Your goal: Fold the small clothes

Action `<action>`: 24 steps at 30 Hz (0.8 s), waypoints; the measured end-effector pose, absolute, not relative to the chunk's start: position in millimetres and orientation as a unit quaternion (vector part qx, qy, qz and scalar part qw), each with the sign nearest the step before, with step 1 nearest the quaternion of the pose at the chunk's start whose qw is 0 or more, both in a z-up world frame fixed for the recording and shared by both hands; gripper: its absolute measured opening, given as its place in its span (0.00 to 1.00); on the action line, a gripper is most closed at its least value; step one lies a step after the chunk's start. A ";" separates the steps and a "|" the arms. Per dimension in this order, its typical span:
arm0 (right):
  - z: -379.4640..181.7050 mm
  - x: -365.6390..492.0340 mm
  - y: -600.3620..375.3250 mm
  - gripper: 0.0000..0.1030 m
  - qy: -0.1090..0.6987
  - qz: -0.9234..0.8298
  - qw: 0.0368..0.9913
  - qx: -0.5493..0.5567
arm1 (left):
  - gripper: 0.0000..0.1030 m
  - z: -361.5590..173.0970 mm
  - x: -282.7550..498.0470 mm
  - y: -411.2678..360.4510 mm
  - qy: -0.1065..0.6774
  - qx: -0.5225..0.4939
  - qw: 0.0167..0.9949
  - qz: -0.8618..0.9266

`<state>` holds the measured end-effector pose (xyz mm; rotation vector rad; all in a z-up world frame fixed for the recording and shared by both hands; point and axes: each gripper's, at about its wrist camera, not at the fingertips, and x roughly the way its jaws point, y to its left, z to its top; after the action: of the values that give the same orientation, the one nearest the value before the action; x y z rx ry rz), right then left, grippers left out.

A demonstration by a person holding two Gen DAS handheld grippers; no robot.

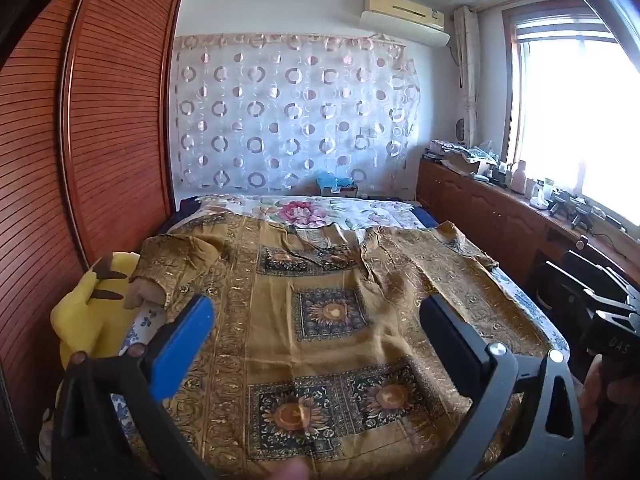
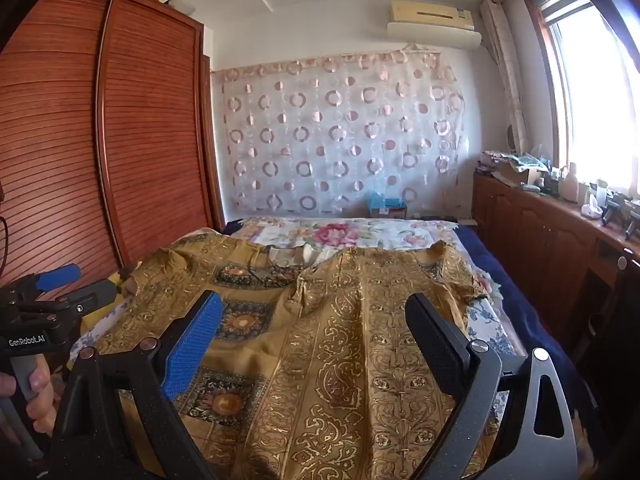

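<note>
At nine o'clock I see a slatted reddish wooden wardrobe (image 1: 100, 120). A sheer circle-patterned curtain (image 1: 292, 116) hangs at twelve; a bright sunlit window (image 1: 580, 120) glares at three.

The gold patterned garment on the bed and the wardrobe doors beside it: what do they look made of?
The garment looks like thin woven fabric, maybe cotton or a silky blend: it creases softly and its printed gold motifs glint. The wardrobe doors look like reddish-brown wood or veneer with a semi-gloss finish, with fine horizontal slats and a sheen on the frame.
</note>
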<state>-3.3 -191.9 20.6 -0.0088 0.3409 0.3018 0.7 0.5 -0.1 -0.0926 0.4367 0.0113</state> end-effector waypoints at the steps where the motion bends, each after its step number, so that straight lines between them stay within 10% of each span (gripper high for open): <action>1: 20.8 -3.3 -191.3 0.92 0.169 0.149 0.974 -0.002 | 1.00 -0.2 1.5 0.9 0.217 -0.048 0.975 0.003; 24: 20.8 -4.7 -173.9 0.92 0.167 0.148 0.975 -0.003 | 1.00 7.8 -4.8 5.1 0.204 -0.049 0.978 0.010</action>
<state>-4.7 -173.9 20.8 -0.0051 0.3369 0.2986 -4.8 5.1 7.8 -0.0995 0.4101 0.0199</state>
